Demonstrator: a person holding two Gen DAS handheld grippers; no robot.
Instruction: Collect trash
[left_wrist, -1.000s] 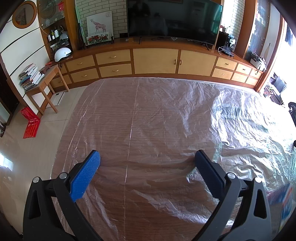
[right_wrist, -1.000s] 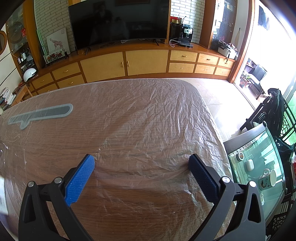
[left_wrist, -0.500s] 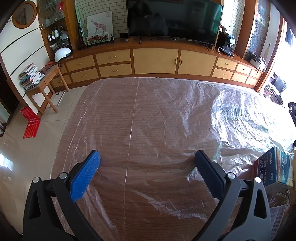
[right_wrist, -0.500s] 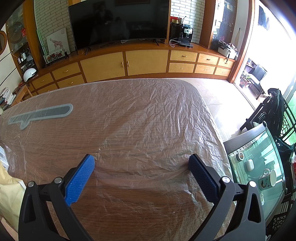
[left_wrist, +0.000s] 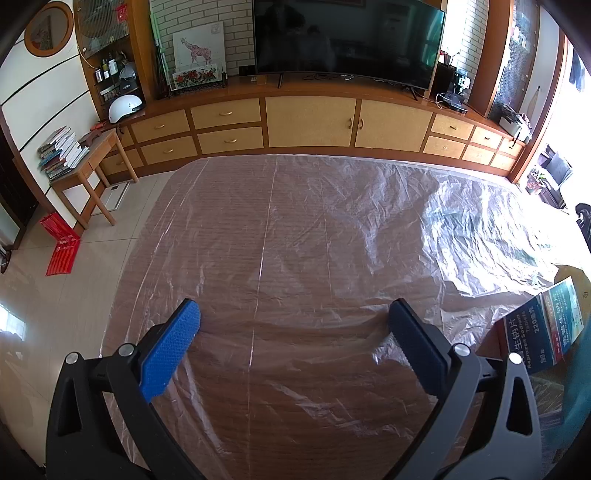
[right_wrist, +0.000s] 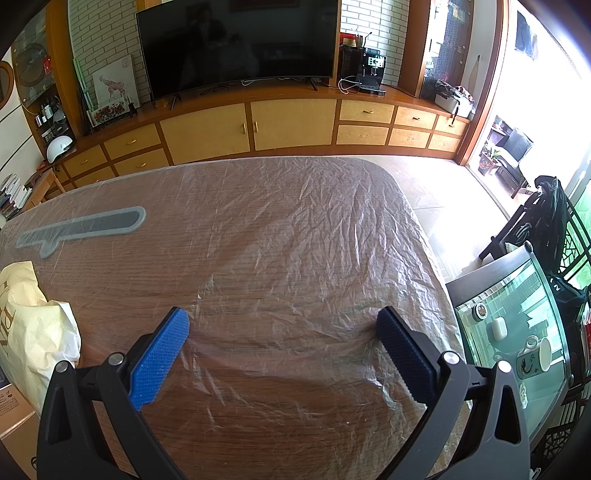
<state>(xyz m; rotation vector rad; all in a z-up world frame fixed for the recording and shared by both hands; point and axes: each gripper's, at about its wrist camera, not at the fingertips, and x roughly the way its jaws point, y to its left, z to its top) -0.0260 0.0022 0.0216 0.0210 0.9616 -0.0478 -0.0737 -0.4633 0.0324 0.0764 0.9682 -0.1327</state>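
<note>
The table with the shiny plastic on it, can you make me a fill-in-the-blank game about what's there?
1. Both the left gripper and the right gripper are ____ and hold nothing.
2. The pads on the gripper fingers are coloured ____.
3. The medicine box sits at the ____ edge of the left wrist view.
4. The crumpled paper bag is pale ____.

Missing words: open; blue; right; yellow

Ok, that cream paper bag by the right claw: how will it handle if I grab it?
The cream paper bag looks crumpled and puffed, so probably light and floppy, crushing in the grip. On the plastic sheet it may slide if pushed.
</note>
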